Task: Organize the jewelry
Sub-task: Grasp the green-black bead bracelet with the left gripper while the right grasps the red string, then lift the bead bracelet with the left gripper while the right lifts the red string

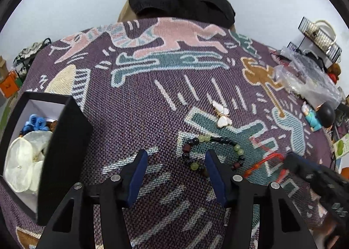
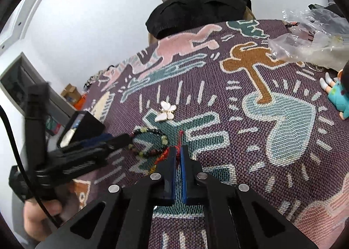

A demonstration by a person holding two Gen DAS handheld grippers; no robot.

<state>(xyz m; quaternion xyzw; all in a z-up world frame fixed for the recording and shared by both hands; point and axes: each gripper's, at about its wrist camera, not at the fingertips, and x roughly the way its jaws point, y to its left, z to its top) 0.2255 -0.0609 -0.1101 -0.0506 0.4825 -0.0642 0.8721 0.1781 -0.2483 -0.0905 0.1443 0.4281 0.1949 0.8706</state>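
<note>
A beaded bracelet with dark, green and red beads lies on the patterned cloth, with a red cord running off its right side. My left gripper is open just above the cloth; its right finger rests over the bracelet's near edge. My right gripper is shut on the red cord, next to the bracelet. A white butterfly brooch lies just beyond the bracelet; it also shows in the right wrist view. A black box at the left holds white shell pieces and a blue item.
The woven cloth covers the table. Clear plastic bags and a small doll lie at the right edge. A black cushion sits at the far end. The right gripper's body shows at the lower right.
</note>
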